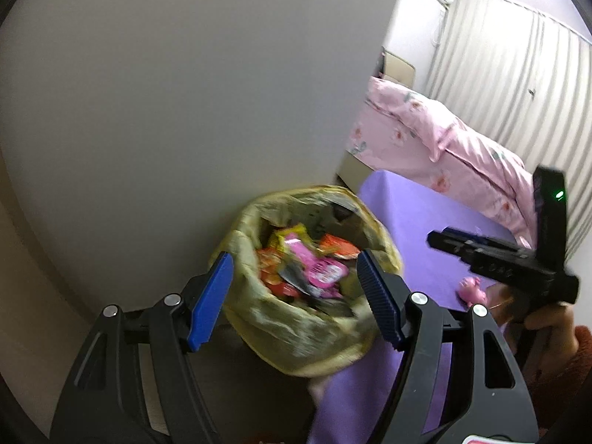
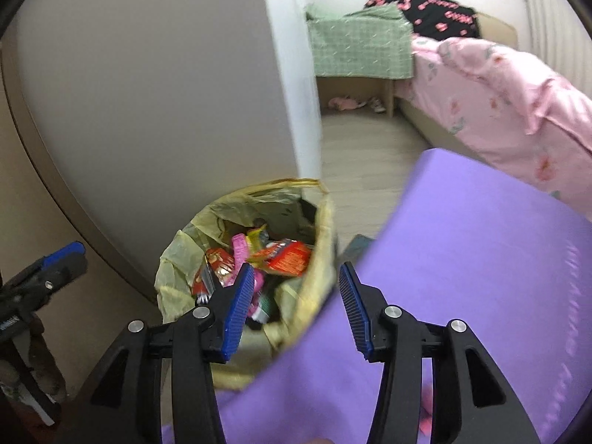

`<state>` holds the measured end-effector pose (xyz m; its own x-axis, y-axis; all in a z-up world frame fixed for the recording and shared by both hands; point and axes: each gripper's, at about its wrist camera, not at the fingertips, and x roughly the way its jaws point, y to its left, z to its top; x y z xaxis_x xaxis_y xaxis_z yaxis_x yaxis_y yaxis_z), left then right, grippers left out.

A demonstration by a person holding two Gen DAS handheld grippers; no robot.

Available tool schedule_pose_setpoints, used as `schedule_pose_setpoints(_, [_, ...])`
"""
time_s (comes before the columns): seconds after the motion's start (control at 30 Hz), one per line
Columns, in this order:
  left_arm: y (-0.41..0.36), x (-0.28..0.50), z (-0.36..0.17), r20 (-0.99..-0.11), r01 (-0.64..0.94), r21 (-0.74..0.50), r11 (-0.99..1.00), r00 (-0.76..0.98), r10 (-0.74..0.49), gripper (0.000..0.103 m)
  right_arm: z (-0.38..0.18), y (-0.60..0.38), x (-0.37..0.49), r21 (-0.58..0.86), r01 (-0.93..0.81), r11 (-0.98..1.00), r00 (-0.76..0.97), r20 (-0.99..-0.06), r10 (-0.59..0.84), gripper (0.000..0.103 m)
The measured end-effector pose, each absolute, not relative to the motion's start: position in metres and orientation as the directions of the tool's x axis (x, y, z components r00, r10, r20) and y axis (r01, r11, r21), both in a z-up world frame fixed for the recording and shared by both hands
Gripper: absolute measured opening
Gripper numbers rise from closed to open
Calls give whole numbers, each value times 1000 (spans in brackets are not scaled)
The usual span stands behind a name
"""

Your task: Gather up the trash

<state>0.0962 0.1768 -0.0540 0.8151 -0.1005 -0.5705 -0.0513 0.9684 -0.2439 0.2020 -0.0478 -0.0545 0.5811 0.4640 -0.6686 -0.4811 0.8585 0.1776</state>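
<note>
At the frame's lower centre, both the left tongs and right tongs gape apart, empty, above the yellow-lined waste bin holding bright crumpled snack wrappers, beside the purple tabletop.

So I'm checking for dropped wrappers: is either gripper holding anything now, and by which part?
Nothing is held: the left gripper and the right gripper both stand open and empty over the trash bag.

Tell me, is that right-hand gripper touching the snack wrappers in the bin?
Apart. In the right wrist view the right gripper hangs with open jaws and nothing between them, above the wrappers, which lie down inside the yellow-lined bin.
</note>
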Motion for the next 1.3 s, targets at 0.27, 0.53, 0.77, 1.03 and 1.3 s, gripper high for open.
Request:
schedule_pose_setpoints(0.27, [92, 55, -32, -562, 77, -164, 983, 812, -157, 83, -25, -126, 110, 151, -379, 913, 687, -616, 386, 46])
schedule_pose_setpoints(0.53, [22, 25, -22, -566, 123, 2, 992, 818, -100, 83, -26, -183, 34, 112, -250, 962, 770, -580, 267, 46])
schedule_pose_setpoints(0.77, [1, 10, -13, -554, 99, 40, 994, 830, -60, 83, -33, -207, 1, 150, -193, 970, 805, -541, 244, 46])
schedule_pose_setpoints(1.03, [-14, 4, -11, -549, 103, 88, 991, 835, -38, 83, -38, -227, -9, 201, -154, 967, 818, -522, 239, 46])
schedule_pose_setpoints(1.3, [-13, 1, -8, -539, 81, 93, 992, 842, -19, 83, -37, -229, -13, 200, -154, 968, 824, -514, 237, 46])
